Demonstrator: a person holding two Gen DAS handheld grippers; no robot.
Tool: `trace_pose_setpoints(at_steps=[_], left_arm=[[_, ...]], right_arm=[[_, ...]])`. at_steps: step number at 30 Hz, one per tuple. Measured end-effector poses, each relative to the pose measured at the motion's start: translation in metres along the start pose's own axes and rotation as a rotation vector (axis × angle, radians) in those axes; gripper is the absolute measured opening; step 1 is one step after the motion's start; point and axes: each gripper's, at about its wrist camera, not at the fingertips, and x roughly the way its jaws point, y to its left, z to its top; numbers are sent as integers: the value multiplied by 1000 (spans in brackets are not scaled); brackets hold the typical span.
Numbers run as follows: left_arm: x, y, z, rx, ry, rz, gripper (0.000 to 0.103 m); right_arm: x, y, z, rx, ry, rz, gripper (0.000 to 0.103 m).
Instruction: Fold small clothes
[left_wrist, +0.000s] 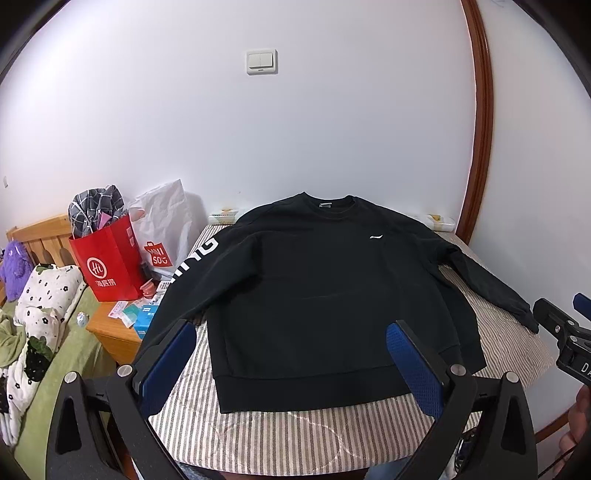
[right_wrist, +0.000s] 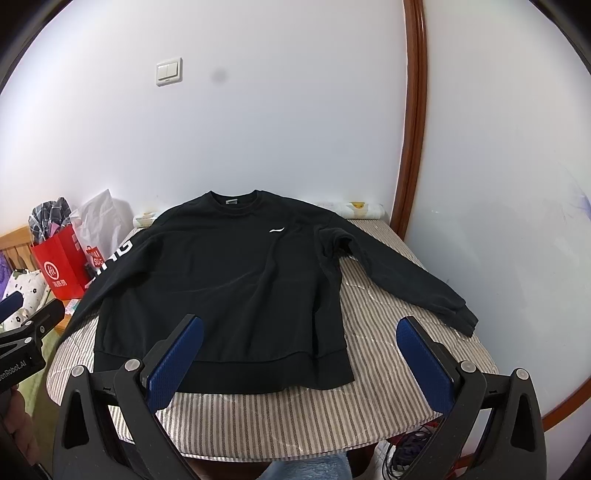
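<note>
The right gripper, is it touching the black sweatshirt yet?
Apart. In the right wrist view the right gripper hangs open above the black sweatshirt, and its blue fingers pinch no cloth.

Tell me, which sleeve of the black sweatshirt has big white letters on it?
The sleeve with white letters lies on the side by the red bag. The other sleeve, stretched toward the wooden door frame, is plain black.

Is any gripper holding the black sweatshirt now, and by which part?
Nothing is held. The left gripper and right gripper are both open above the sweatshirt.
</note>
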Motion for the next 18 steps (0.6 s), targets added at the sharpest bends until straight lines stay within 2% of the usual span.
trace_pose_setpoints(at_steps=[18], left_arm=[[0,4,-2,-9,4,4,103]], right_arm=[[-1,4,1,0,-1,1,103]])
